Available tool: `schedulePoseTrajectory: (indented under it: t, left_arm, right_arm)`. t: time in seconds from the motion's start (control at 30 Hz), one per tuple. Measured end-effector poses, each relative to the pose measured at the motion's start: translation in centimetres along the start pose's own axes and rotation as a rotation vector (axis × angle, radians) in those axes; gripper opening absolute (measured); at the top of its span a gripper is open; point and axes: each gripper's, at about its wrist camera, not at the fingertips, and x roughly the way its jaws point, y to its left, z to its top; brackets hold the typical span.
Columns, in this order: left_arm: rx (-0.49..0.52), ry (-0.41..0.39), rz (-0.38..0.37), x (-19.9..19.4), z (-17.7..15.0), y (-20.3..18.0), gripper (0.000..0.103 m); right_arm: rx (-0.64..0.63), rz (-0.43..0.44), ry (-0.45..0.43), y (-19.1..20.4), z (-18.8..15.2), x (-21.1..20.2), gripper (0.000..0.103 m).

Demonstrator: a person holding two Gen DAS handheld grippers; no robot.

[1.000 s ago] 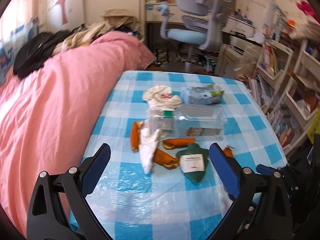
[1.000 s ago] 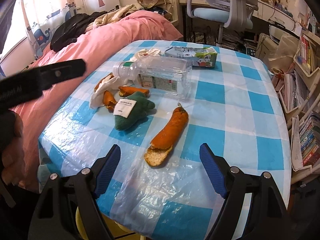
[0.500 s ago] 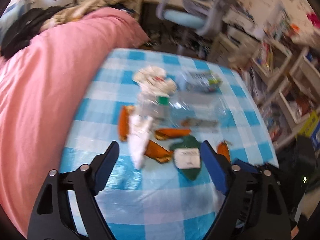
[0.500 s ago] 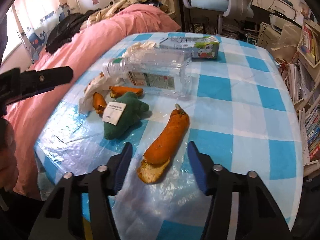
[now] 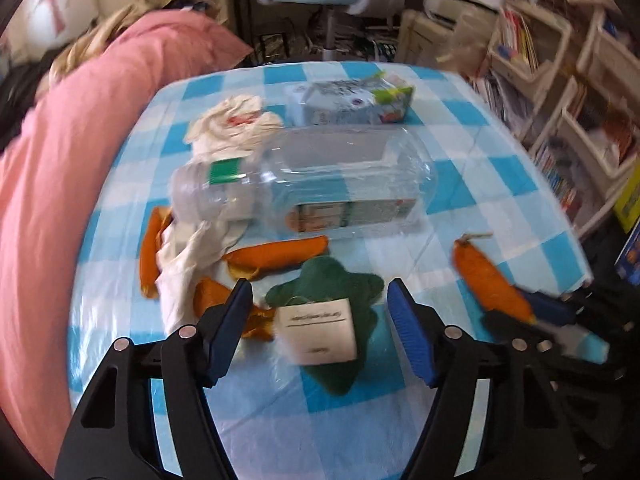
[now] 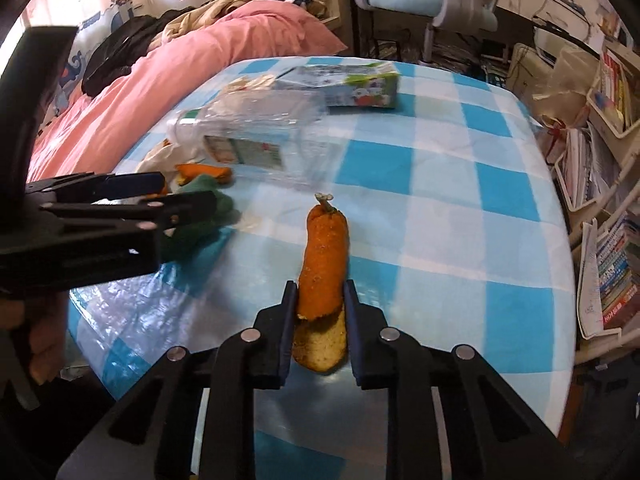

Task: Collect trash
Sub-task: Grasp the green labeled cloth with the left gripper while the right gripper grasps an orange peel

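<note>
Both grippers have come down and closer to the trash since a second ago. Right gripper (image 6: 320,300): jaws were wide with the long orange peel (image 6: 323,264) lying ahead of them; now they are closing on its near end, pads at either side of it, peel still lying on the desk (image 6: 460,216). Left gripper (image 5: 318,312): jaws have narrowed from full width and are closing, roughly half open, with the green felt piece (image 5: 332,292) and its white tag between the fingertips but not touched. The left-wrist view is blurred.

Trash on the desk, unchanged in place: clear plastic bottle (image 5: 312,184) on its side at centre, milk carton (image 5: 352,102) behind it, crumpled tissue (image 5: 232,128) at the far left, white wrapper (image 5: 180,268) and smaller peel pieces (image 5: 276,254) just beside the green piece.

Surface: blue-and-white checked cloth under a clear plastic sheet. Room: bed with pink cover (image 6: 192,64) along the desk's left side, clothes heaped on it; swivel chair (image 6: 432,0) beyond the far edge; shelves of books (image 6: 616,264) to the right.
</note>
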Motion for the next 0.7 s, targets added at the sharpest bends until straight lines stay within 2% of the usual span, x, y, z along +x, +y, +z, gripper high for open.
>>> schedulePoseTrajectory:
  t: [0.03, 0.1, 0.17, 0.23, 0.33, 0.47, 0.7]
  left_arm:
    - [0.007, 0.026, -0.024, 0.4, 0.0, -0.4, 0.051]
    - [0.01, 0.032, -0.026, 0.7, -0.1, -0.8, 0.048]
    - [0.058, 0.03, -0.027, 0.6, -0.3, -1.6, 0.039]
    - [0.048, 0.032, -0.07, 0.0, -0.4, -1.6, 0.037]
    - [0.022, -0.002, -0.114, -1.8, -0.4, -0.9, 0.036]
    - [-0.062, -0.075, -0.183, -4.5, -0.3, 1.3, 0.036]
    - [-0.146, -0.173, -0.155, -7.5, -1.2, 4.2, 0.036]
  right_arm:
    - [0.003, 0.001, 0.002, -0.2, 0.0, 0.0, 0.023]
    - [0.011, 0.004, 0.006, -0.6, -0.2, -0.2, 0.023]
    - [0.017, 0.009, 0.009, -0.8, -0.2, -0.4, 0.023]
    - [0.021, 0.012, 0.008, -1.0, -0.2, -0.6, 0.023]
    - [0.034, 0.022, 0.0, -1.2, -0.3, -1.0, 0.023]
    - [0.046, 0.055, -0.029, -1.1, -0.3, -1.8, 0.023]
    - [0.009, 0.105, -0.071, 1.1, -0.3, -2.6, 0.023]
